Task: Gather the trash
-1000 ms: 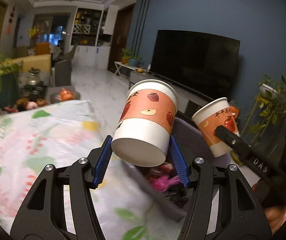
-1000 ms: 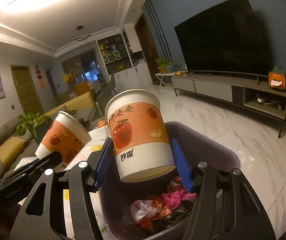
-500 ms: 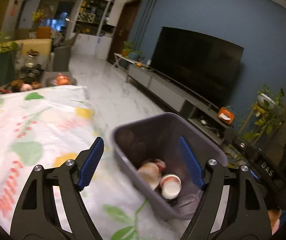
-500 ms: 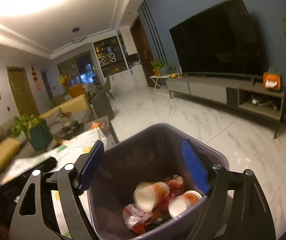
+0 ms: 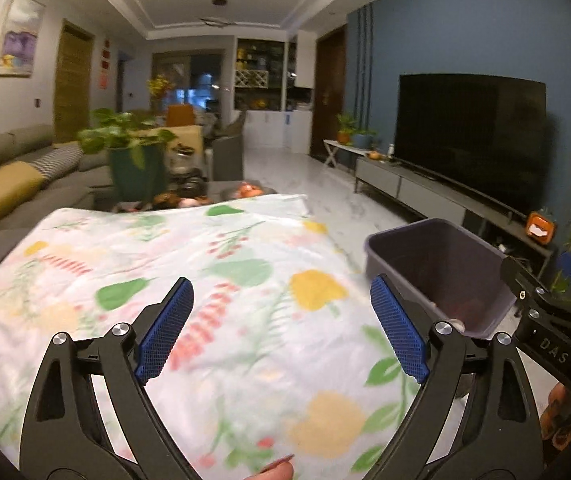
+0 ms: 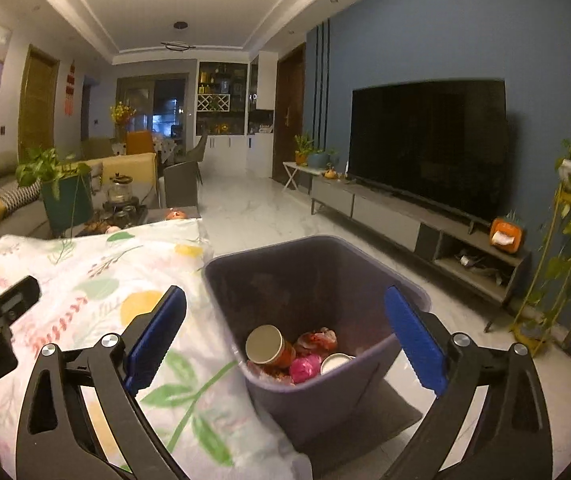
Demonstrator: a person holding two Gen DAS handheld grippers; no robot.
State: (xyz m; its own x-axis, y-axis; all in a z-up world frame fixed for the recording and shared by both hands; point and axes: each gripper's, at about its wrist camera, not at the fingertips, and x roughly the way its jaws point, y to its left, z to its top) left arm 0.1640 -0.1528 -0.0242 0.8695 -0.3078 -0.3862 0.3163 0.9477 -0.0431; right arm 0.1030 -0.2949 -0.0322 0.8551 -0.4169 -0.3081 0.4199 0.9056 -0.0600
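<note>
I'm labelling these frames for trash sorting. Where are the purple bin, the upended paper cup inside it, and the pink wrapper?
purple bin (image 6: 365,396), right wrist view, on its near outer wall.
paper cup (image 6: 263,345), right wrist view, on its round base facing the camera.
pink wrapper (image 6: 304,367), right wrist view, on the crumpled middle.

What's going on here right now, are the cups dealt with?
A person holds a gripper in each hand beside a table with a floral cloth. Both the left gripper and right gripper are open and empty. The purple bin stands at the table's edge, and two paper cups lie in it among other wrappers. No trash shows on the visible part of the cloth.
</note>
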